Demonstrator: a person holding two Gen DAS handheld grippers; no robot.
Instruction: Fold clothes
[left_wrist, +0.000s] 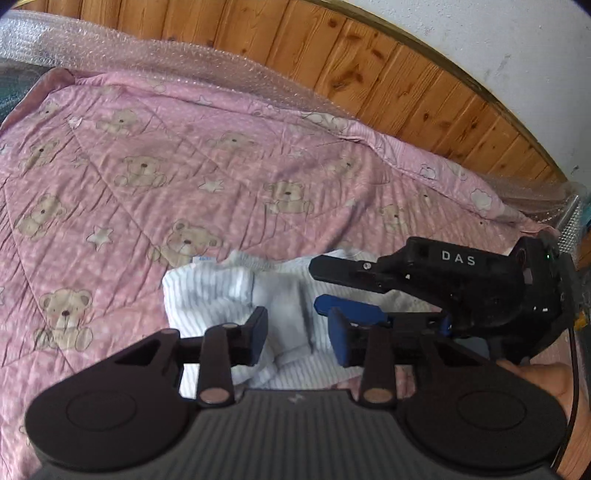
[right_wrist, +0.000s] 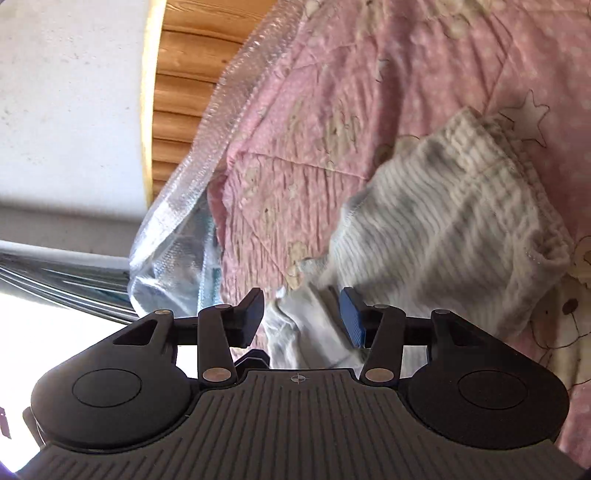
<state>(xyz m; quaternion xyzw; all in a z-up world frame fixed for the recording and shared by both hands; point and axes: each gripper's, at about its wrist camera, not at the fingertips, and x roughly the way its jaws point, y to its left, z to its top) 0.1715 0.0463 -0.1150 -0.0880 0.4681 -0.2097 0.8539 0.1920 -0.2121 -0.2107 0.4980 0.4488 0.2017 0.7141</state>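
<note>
Left gripper (left_wrist: 297, 334) at lower centre, jaws parted and empty, over white ribbed garment (left_wrist: 214, 291) on pink bear-print quilt (left_wrist: 155, 166); right gripper (right_wrist: 303, 319), likewise parted, pads clear of cloth; bubble wrap (left_wrist: 177, 55) beyond.

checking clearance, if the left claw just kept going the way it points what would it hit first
Most likely the white ribbed garment lying on the pink quilt, right ahead of the left claw; depth is hard to judge.

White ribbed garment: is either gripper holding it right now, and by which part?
Neither. The left gripper and right gripper both stand open over the white ribbed garment, pads not pressing it.
</note>
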